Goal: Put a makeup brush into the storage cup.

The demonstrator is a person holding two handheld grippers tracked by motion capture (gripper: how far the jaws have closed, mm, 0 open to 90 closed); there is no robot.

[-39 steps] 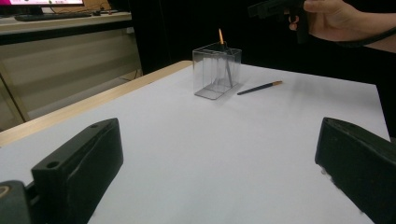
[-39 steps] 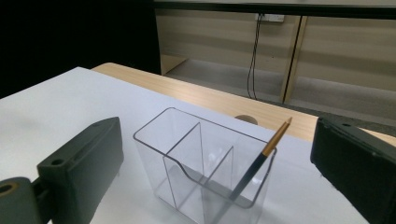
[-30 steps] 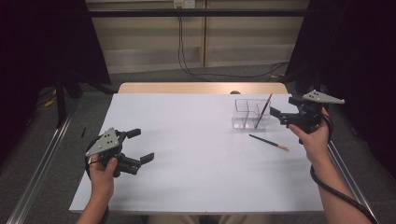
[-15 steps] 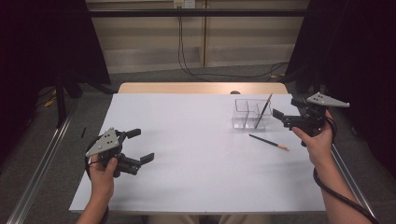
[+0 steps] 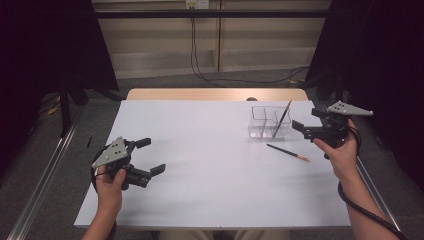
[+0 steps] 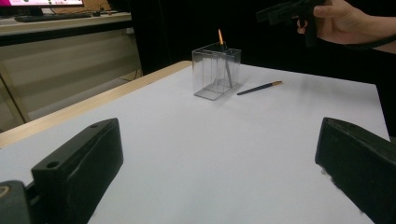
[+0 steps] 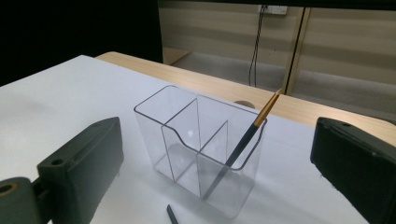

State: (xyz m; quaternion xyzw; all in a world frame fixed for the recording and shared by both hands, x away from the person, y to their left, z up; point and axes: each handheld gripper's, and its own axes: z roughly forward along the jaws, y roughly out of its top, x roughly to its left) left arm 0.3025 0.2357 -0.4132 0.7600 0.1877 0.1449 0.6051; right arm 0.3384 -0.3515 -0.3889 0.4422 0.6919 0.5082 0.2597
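A clear plastic holder (image 5: 264,121) with three compartments stands at the table's far right. One dark pencil with an orange end (image 5: 282,116) leans inside its right compartment. A second dark pencil (image 5: 287,152) lies flat on the white tabletop (image 5: 215,165) just in front of the holder. My right gripper (image 5: 306,119) hovers right of the holder, open and holding nothing. In the right gripper view the holder (image 7: 187,140) and the leaning pencil (image 7: 247,135) sit between the jaws, farther off. My left gripper (image 5: 150,156) stays open and holding nothing near the front left. From it I see the holder (image 6: 217,72) and the flat pencil (image 6: 259,88).
A wooden strip (image 5: 215,94) edges the far side of the table. Metal rails (image 5: 45,170) run along both sides on the floor, and cables (image 5: 200,75) hang at the back wall. A cable (image 5: 367,210) trails from the right gripper along the forearm.
My right gripper has drifted a little to the right, away from the holder. The left gripper, the holder and both pencils have stayed put.
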